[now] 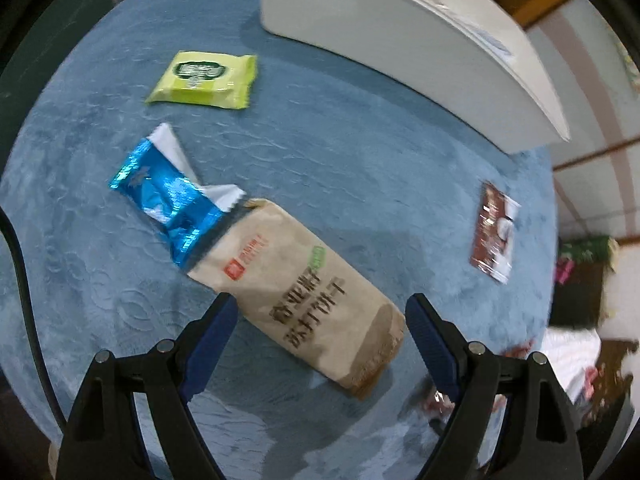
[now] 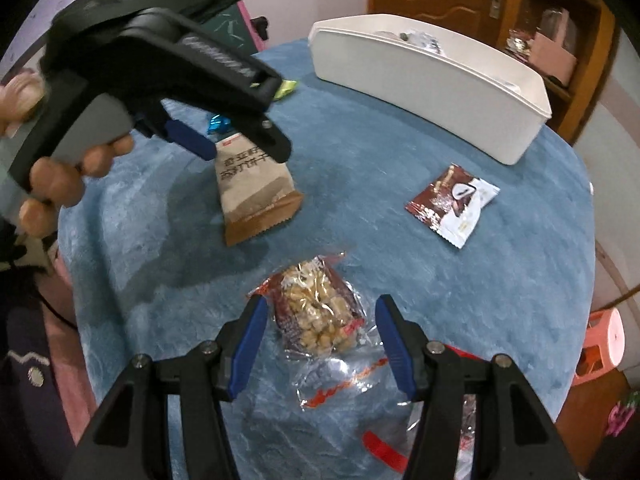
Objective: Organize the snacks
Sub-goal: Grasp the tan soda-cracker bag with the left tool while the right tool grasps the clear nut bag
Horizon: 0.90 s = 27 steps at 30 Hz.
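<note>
Two grippers poised over snacks on the blue cloth (image 1: 340, 152)

The left gripper (image 1: 320, 320) straddles the tan cracker packet (image 1: 304, 292) mid-cloth, jaws wide (not pressing); the right gripper (image 2: 320, 320) spreads around the peanut-brittle packet (image 2: 316, 304), apart from it; the white bin (image 2: 420, 80) sits at the far edge.

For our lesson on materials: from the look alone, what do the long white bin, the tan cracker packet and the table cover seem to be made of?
Long white bin: probably plastic; smooth, matt, moulded walls with a rolled rim.
Tan cracker packet: looks like kraft paper, dull brown with a crimped end, though it could be paper-look film.
Table cover: soft blue plush fabric; its pile shows an embossed pattern.
</note>
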{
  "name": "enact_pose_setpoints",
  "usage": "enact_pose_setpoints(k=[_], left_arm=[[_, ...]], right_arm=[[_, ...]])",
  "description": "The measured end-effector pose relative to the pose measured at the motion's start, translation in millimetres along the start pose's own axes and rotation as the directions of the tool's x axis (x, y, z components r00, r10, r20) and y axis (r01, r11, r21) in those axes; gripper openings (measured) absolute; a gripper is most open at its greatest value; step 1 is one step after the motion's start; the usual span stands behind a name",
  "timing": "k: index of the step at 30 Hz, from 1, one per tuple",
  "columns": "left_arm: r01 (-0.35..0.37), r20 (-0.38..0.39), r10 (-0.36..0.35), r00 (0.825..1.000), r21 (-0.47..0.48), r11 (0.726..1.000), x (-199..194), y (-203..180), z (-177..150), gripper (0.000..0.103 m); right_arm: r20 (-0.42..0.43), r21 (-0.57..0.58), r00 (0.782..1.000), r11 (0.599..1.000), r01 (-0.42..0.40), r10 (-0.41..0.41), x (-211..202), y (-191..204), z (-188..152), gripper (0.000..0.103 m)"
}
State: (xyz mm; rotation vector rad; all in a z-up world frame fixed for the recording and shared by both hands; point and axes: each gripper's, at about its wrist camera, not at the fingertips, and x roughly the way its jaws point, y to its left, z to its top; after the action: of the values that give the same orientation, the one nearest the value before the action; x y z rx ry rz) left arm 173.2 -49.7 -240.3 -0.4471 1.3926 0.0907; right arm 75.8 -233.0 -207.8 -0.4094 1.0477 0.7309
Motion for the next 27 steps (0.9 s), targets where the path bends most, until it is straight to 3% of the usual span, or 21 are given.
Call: enact_pose_setpoints(k=[4,8,10,17,20,22,24,27], left_arm=[[-0.041,-0.025,0.039,0.999,-0.123,0.991,2,12,3,0.085],[-0.073,-0.104,0.056,0.993,-0.166,0.983,19,13,6,0.087],[-0.092,-0.104,0.073,0.992,-0.184,0.979,21,9,8,0.088],[-0.161,-0.147,0.133,0.980,-0.196,0.967,36,-10,17,0.100],[-0.182,-0.145,0.163,0.976,-0.133,0.974,43,-15,17,0.100],[-0.180,-0.117,0.169,0.979,-0.083,0.980,40,-20,13,0.096],[-0.162,-0.096,0.156,0.983,-0.050,0.986,35,-23,7,0.084],[-0.113,-0.088,0.112,0.990,0.000,0.994,27,-18,1,0.073]], right_arm=[[0.000,-0.070,1.000,0.998,-0.001,0.001,-3,7,2,0.057],[-0.025,-0.142,1.000,0.990,0.011,-0.015,5,13,4,0.057],[-0.030,-0.165,0.999,0.986,0.008,-0.013,5,15,6,0.057],[-0.077,-0.240,0.997,0.971,-0.014,-0.005,10,22,2,0.057],[-0.103,-0.284,0.992,0.958,0.039,-0.071,22,28,-1,0.057],[-0.098,-0.270,0.993,0.962,0.035,-0.064,22,27,0,0.054],[-0.095,-0.229,0.993,0.973,0.042,-0.065,21,22,4,0.042],[-0.094,-0.159,0.994,0.987,0.037,-0.053,17,13,6,0.042]])
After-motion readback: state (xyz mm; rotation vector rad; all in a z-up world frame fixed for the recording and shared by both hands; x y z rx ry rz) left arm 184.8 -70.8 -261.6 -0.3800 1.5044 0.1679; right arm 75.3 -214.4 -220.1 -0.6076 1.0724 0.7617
